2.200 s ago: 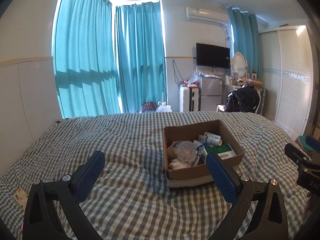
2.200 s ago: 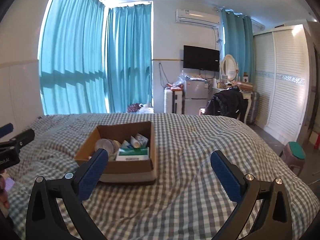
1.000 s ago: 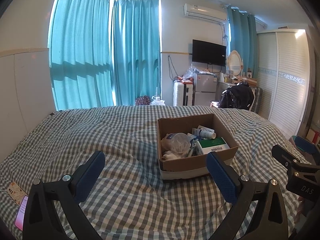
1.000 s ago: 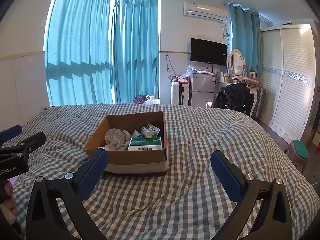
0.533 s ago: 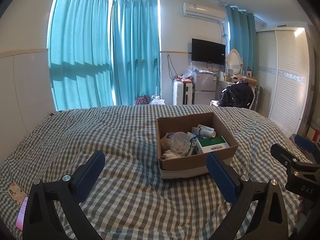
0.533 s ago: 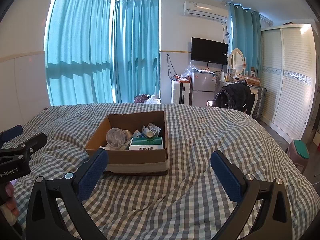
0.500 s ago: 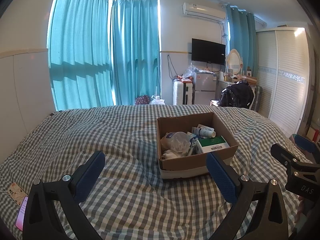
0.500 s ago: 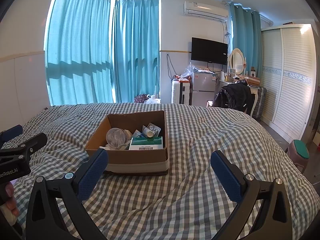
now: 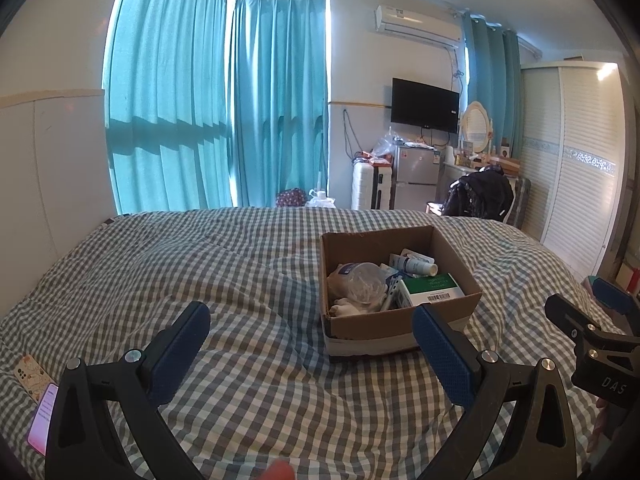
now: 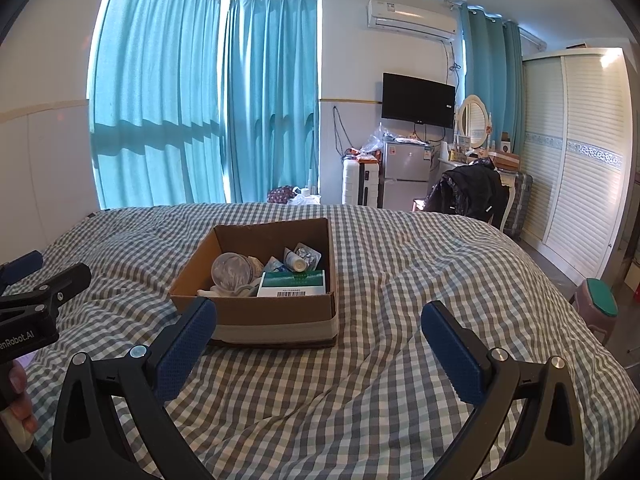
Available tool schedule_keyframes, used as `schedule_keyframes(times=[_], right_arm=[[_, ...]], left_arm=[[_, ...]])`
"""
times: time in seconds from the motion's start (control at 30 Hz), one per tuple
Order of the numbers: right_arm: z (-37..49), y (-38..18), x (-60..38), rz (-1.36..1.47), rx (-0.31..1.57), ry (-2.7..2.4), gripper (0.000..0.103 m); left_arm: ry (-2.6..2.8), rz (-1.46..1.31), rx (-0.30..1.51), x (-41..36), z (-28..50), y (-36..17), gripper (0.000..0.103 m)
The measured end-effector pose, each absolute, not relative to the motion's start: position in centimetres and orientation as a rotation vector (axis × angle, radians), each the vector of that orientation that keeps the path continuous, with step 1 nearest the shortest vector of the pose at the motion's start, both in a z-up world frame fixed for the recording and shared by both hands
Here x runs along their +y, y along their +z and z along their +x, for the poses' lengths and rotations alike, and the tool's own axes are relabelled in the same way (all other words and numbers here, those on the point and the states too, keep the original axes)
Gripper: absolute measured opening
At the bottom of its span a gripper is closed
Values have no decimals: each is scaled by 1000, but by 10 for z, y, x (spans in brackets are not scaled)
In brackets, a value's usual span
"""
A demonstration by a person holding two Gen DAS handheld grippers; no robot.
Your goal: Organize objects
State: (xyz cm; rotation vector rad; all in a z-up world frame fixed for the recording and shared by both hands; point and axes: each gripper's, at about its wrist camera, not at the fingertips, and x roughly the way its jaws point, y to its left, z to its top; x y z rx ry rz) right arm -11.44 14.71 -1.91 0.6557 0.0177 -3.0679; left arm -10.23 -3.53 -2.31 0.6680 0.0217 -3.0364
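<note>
A brown cardboard box (image 9: 452,312) (image 10: 256,312) sits on the checked bed cover (image 9: 248,276) (image 10: 400,280). It holds a green and white carton (image 9: 430,288) (image 10: 292,283), a clear plastic jar (image 9: 360,282) (image 10: 231,270), a small white bottle (image 9: 418,266) (image 10: 296,262) and other packets. My left gripper (image 9: 312,336) is open and empty, near the box's front left. My right gripper (image 10: 320,334) is open and empty, in front of the box. Each gripper shows at the edge of the other's view.
A phone (image 9: 40,418) and a patterned card (image 9: 32,368) lie at the bed's left edge. Beyond the bed stand teal curtains (image 9: 216,112), a small fridge (image 9: 414,178), a suitcase (image 9: 366,186), a chair with a black jacket (image 10: 468,196), a wardrobe (image 10: 576,168) and a green stool (image 10: 598,306).
Both views have shifted slightly since a second ago. The box sits much as before. Both grippers have stayed open and empty.
</note>
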Motion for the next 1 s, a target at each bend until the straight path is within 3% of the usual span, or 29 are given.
schedule_keyframes(times=[1.0], right_arm=[[-116, -27, 141, 679, 19, -3062, 103]], left_arm=[[-3038, 690, -1, -31, -100, -26, 103]])
